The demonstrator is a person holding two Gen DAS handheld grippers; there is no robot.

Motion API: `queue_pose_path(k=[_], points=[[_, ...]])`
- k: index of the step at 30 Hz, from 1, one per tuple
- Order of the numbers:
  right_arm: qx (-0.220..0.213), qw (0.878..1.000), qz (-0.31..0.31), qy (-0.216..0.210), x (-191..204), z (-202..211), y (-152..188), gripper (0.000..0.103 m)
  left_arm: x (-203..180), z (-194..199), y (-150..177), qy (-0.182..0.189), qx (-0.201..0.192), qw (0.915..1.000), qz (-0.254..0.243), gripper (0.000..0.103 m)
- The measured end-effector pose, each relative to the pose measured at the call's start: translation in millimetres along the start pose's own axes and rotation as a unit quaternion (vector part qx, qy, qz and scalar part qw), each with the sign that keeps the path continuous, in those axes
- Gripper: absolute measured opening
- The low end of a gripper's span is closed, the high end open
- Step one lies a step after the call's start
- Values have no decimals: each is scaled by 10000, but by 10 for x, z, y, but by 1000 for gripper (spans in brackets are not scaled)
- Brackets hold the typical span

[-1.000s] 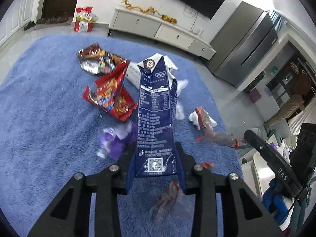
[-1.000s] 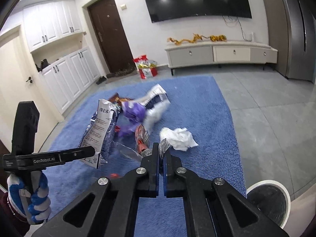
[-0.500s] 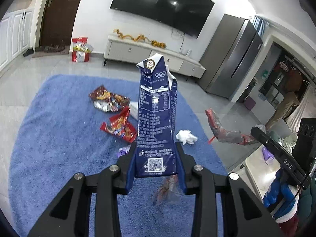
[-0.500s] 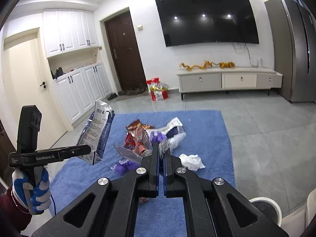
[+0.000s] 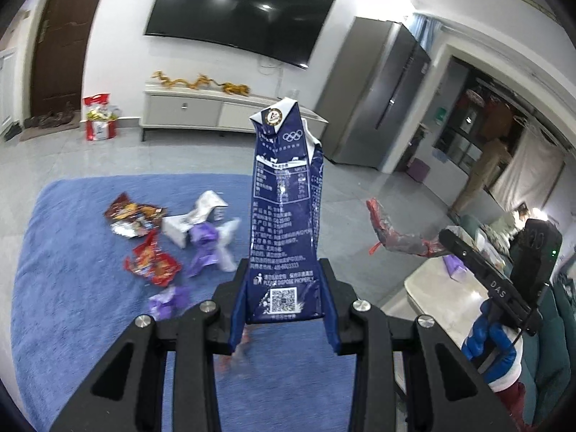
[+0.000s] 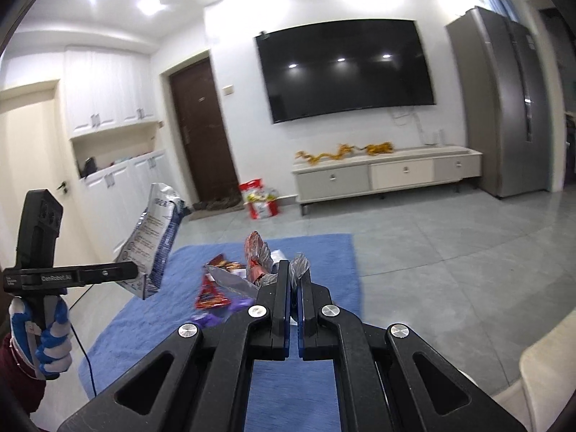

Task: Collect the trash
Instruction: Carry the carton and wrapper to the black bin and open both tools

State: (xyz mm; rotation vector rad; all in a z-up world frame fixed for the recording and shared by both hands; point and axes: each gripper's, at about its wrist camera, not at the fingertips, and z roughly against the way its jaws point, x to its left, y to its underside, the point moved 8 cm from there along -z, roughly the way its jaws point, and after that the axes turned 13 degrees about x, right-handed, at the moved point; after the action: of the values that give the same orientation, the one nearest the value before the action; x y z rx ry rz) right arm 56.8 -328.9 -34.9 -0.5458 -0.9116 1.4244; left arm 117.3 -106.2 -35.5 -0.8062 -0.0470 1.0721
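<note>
I had both hands loaded and lifted clear of the blue rug (image 5: pixel 72 288). My left gripper (image 5: pixel 284 309) had its jaws closed against the two sides of a flattened dark blue carton (image 5: pixel 282 216), which stood upright between them with its torn top pointing at the far wall. My right gripper (image 6: pixel 293 288) was pinched fully shut on a crumpled red-and-silver wrapper (image 6: pixel 257 262), the foil sticking up and out past the fingertips. In the left view that same wrapper hung off the right tool, over at the right edge above the grey floor.

By my reading, two pieces were in hand but not yet binned. I saw no bin in either view, so I could not say where they were to go.

Plenty was left on the rug. At the far left lay a red snack bag (image 5: pixel 133 216), and nearer to me a second red packet (image 5: pixel 153 264). Just right of those sat a white box (image 5: pixel 190 219) with a torn flap, and purple-and-clear plastic wrap (image 5: pixel 212 248) lay touching it. Another purple scrap (image 5: pixel 167 297) lay near my left fingers. I judged the job well short of half done, with this pair to drop before any return to the pile.
</note>
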Motion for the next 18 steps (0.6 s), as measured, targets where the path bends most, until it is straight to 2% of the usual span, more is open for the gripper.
queue_pose_path(k=[9, 18], points=[[-144, 9948, -754, 666, -969, 419, 308, 2, -960, -596, -77, 232, 500, 9962, -677, 33], [66, 9821, -1477, 1170, -1801, 515, 815, 2, -1700, -1512, 104, 258, 1299, 9845, -1146, 33]])
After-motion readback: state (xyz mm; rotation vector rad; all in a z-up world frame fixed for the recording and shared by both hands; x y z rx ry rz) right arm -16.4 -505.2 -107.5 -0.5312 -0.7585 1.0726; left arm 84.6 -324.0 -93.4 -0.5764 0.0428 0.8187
